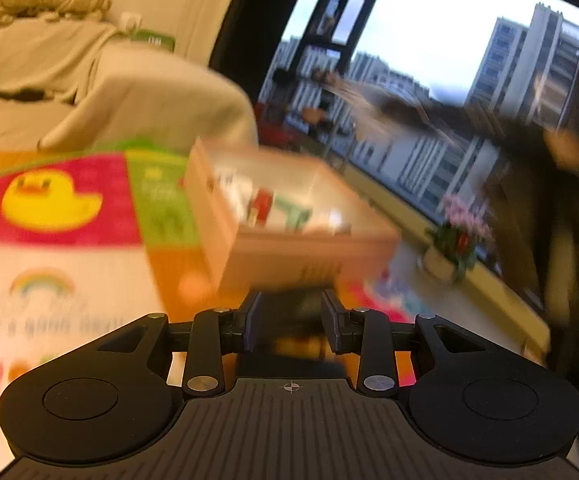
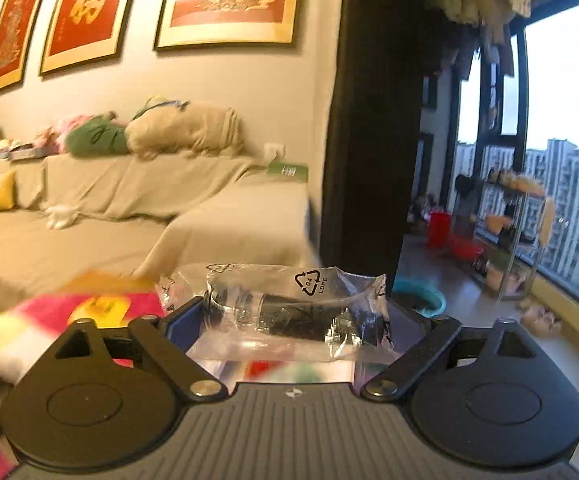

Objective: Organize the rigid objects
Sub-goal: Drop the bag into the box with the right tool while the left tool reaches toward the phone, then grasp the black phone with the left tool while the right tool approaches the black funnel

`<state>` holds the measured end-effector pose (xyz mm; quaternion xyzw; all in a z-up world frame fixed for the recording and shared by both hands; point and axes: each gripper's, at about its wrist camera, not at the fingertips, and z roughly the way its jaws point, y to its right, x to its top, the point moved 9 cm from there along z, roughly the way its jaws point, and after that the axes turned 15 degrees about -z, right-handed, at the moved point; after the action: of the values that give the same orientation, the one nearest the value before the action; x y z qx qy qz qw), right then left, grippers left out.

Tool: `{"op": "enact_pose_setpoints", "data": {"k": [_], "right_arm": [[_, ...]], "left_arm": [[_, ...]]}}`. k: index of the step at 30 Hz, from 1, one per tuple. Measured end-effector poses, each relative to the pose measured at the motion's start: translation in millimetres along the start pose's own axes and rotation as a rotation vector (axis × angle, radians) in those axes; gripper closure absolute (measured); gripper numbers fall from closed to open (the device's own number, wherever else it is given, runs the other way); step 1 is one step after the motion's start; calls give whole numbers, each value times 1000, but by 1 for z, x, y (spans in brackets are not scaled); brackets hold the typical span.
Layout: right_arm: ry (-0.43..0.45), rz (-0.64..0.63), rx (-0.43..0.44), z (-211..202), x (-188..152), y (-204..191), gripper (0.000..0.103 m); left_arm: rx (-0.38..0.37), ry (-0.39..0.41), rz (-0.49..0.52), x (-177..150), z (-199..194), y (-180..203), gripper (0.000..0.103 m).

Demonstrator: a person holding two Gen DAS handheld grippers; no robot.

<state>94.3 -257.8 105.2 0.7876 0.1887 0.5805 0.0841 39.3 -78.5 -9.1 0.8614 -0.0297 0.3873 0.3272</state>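
Note:
In the left wrist view a shallow wooden box (image 1: pixel 301 256) stands just beyond my left gripper (image 1: pixel 291 308). Small items lie inside it, among them a red one (image 1: pixel 261 204) and a green one (image 1: pixel 293 210). The left jaws stand a narrow gap apart, and only a blurred dark patch shows between them. In the right wrist view my right gripper (image 2: pixel 293 314) is spread wide. A clear plastic bag (image 2: pixel 309 284) with a dark cylinder (image 2: pixel 289 316) inside spans from one pad to the other. The bag stays sharp while the floor below is blurred.
A colourful play mat (image 1: pixel 61 200) with a yellow duck lies under and left of the box. A cloth-covered sofa (image 2: pixel 129 220) runs behind it. A flower pot (image 1: pixel 457 240) sits on the window ledge. A teal basin (image 2: pixel 421 300) and a red bucket (image 2: pixel 439 228) stand near the window.

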Motion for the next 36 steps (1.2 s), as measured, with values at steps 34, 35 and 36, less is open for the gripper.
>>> {"op": "enact_pose_setpoints", "data": {"k": [34,35,36], "right_arm": [[-333,31,184,1,-141,-80,38],[-366,13,180,1,-148,-80,41],[-359,17,181,-1,-149,-79,41]], "left_arm": [[195,-19,-153,-41,-35,-55,68],[196,-16,-161,-40,-36,-56,68],[201,-15,-166,-40,-37,-56,68]]}}
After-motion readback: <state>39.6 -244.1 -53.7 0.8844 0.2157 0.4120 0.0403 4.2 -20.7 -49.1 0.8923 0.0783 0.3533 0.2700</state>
